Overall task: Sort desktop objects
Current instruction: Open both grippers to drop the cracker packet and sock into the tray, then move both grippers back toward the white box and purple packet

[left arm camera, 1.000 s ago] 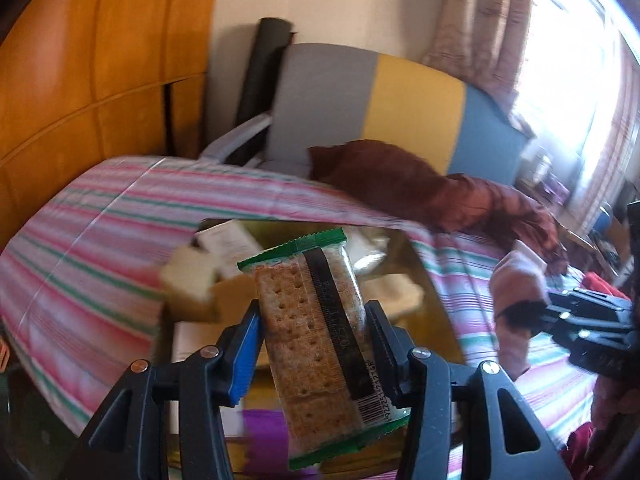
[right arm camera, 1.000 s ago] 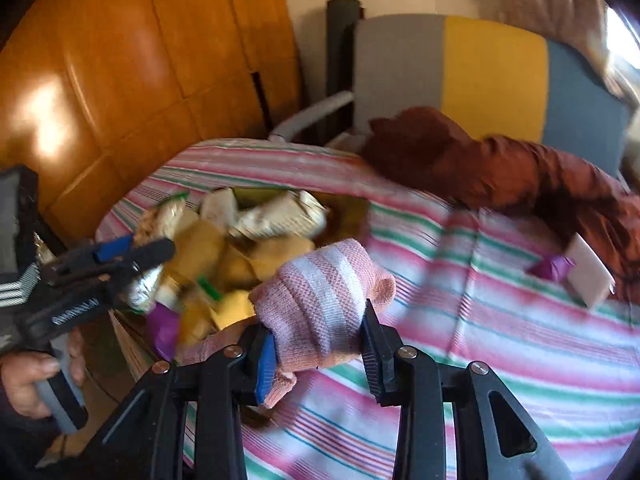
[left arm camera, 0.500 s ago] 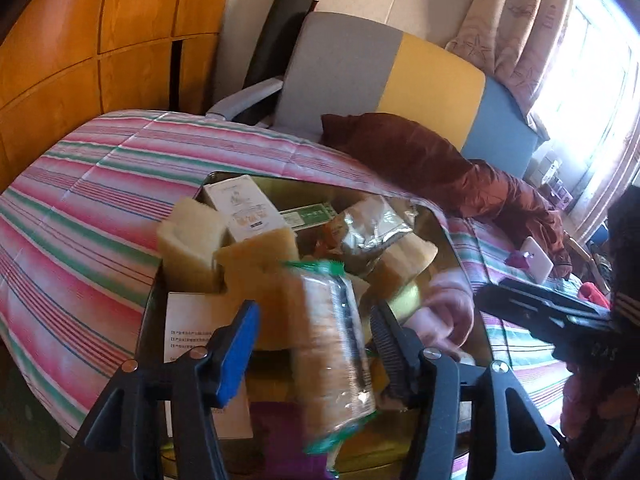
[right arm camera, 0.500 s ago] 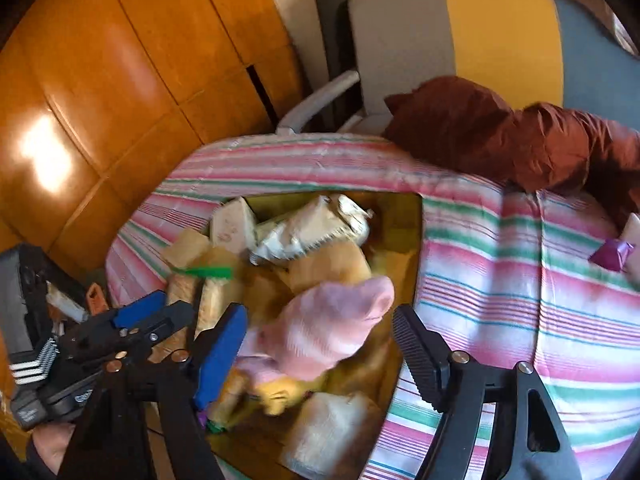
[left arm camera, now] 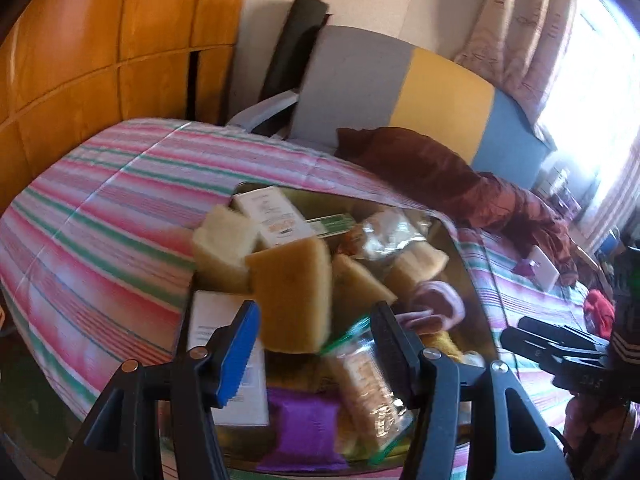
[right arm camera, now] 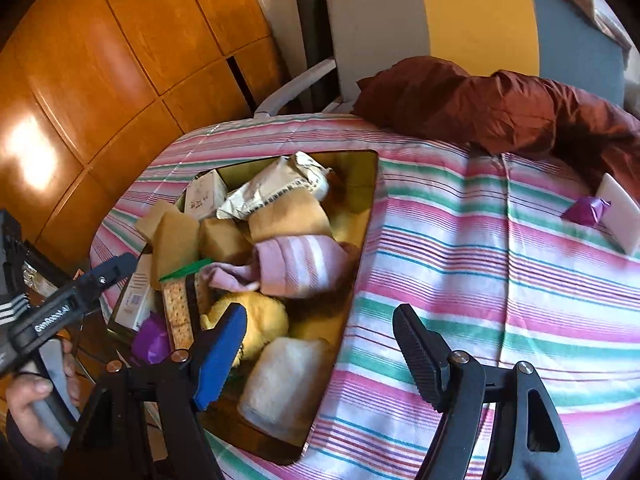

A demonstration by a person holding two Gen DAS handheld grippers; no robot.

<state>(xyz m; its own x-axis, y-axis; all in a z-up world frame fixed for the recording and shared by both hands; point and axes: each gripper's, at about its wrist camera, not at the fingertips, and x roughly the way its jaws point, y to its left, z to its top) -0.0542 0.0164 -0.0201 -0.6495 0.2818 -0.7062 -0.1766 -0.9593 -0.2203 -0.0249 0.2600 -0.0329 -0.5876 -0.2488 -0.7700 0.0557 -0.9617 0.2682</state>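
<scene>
The tray (right arm camera: 370,184) sits on the striped cloth (right arm camera: 480,280) and is piled high: sponges (left arm camera: 292,300), a white box (left arm camera: 276,216), a crinkled silver packet (right arm camera: 276,188), a yellow soft thing (right arm camera: 260,320), a purple wrapper (right arm camera: 150,338) and a white roll (right arm camera: 288,384) at the near end. The cracker packet (left arm camera: 368,384) lies in the tray below the left gripper (left arm camera: 316,344), whose jaws stand apart with nothing clamped; a sponge crowds the gap between them. The pink sock (right arm camera: 296,266) rests on top of the heap, across the middle of the tray. The right gripper (right arm camera: 320,344) hangs open over the tray's near edge, gripping nothing. Out on the cloth, well apart from the tray, lie another purple wrapper (right arm camera: 586,210) and a white flat box (right arm camera: 620,218), touching. A dark red cloth (right arm camera: 480,104) is bunched at the far edge before a grey, yellow and blue chair (right arm camera: 440,28). Lettering on the left gripper reads roughly "GenRobot.AI"; the printing on the boxes is too blurred to read
</scene>
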